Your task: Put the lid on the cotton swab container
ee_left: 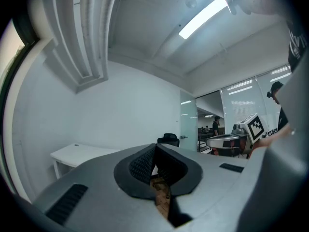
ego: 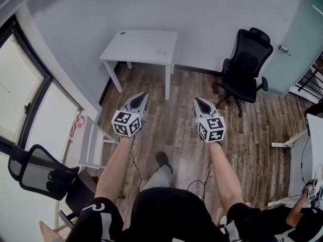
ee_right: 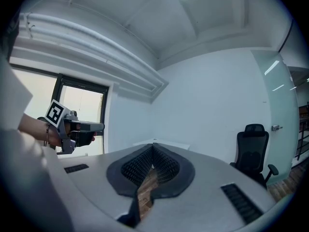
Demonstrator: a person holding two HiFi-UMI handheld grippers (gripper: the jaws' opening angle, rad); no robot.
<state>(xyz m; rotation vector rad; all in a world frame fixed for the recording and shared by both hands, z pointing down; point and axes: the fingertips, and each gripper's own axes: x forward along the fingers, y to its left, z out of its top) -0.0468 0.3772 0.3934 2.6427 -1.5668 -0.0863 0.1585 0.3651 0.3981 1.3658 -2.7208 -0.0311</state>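
A person's bare forearms (ego: pixel 118 165) are holding a grey left gripper (ego: pixel 143 95) and a grey right gripper (ego: pixel 198 101) level above brown wooden floor planks (ego: pixel 176 84). Both jaws are closed on nothing, probably while being carried toward the small white worktop (ego: pixel 146 47) ahead. Neither the cotton swab container nor its lid is showing.

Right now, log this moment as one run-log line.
left gripper: shut, empty | right gripper: shut, empty | held over brown wood-plank floor | white rectangular table ahead, not reached | lid, container: not made out

My left gripper (ego: pixel 144 96) and right gripper (ego: pixel 198 101) are grey; white table (ego: pixel 144 47) at eleven o'clock, black office chair (ego: pixel 245 69) at one, brown plank floor (ego: pixel 176 92).
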